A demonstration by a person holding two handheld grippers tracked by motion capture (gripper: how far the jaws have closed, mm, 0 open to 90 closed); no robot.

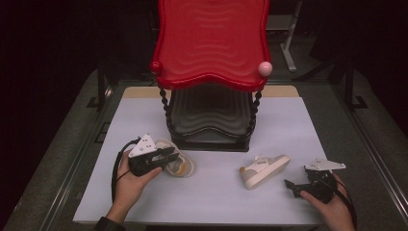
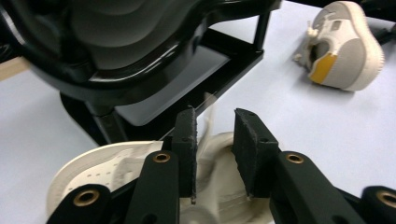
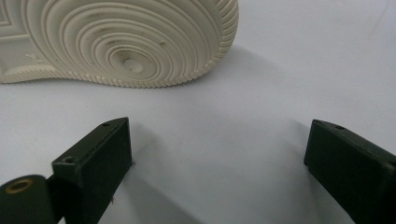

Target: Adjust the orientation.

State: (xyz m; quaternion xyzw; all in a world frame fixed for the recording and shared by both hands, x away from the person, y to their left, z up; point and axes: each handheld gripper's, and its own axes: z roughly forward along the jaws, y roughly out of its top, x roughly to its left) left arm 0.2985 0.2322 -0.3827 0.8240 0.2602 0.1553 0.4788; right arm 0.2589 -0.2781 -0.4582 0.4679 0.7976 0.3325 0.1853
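Note:
A cream sneaker [image 1: 182, 164] lies on the white table top just left of the rack's foot, and my left gripper [image 1: 174, 155] reaches onto it from the left. In the left gripper view the jaws [image 2: 215, 114] stand a little apart over this sneaker's [image 2: 107, 163] upper, with a lace and part of the upper in the gap and no pad plainly pressing. A second cream sneaker [image 1: 263, 169] with a grey side and yellow heel patch [image 2: 343, 51] lies on its side to the right. My right gripper [image 1: 290, 186] rests near it, wide open and empty [image 3: 219, 126], facing its ribbed sole [image 3: 121, 42].
A two-level rack stands at the table's middle back: a red wavy top shelf [image 1: 211, 43] with a pink ball [image 1: 265, 68] at one corner, over a black lower shelf [image 1: 209, 120] on beaded posts. The black shelf [image 2: 140, 46] looms close above my left jaws.

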